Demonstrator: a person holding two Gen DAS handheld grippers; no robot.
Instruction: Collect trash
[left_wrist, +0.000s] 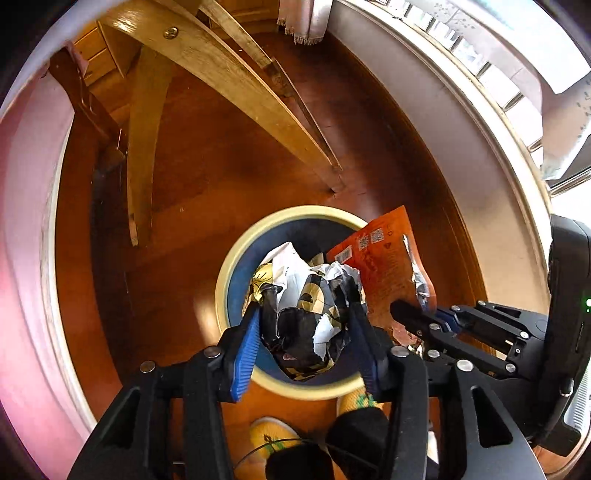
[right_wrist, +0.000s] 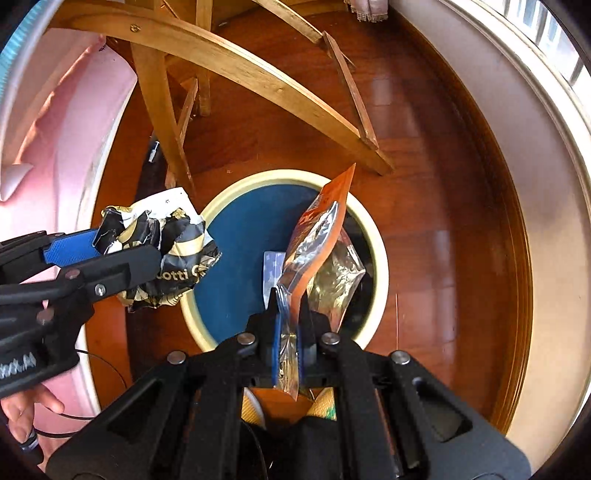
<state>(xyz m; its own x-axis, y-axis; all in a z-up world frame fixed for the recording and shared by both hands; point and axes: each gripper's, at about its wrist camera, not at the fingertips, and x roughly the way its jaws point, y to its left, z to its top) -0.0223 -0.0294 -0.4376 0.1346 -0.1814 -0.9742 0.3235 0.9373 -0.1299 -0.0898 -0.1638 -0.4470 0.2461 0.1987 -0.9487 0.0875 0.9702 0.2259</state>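
Observation:
A round bin with a cream rim (left_wrist: 236, 258) (right_wrist: 221, 192) and dark blue inside stands on the wooden floor below both grippers. My left gripper (left_wrist: 306, 299) (right_wrist: 129, 247) is shut on a crumpled black, gold and white wrapper (left_wrist: 306, 325) (right_wrist: 173, 258), held above the bin's left rim. My right gripper (right_wrist: 288, 295) (left_wrist: 397, 308) is shut on an orange and silver foil pouch (right_wrist: 317, 236) (left_wrist: 388, 258), held upright over the bin's opening.
A wooden chair's legs (left_wrist: 221, 85) (right_wrist: 236, 70) stand just beyond the bin. A pink bed edge (right_wrist: 55, 140) lies to the left, a white wall and skirting (left_wrist: 461, 147) to the right. Yellow slippers (left_wrist: 273, 435) show below the grippers.

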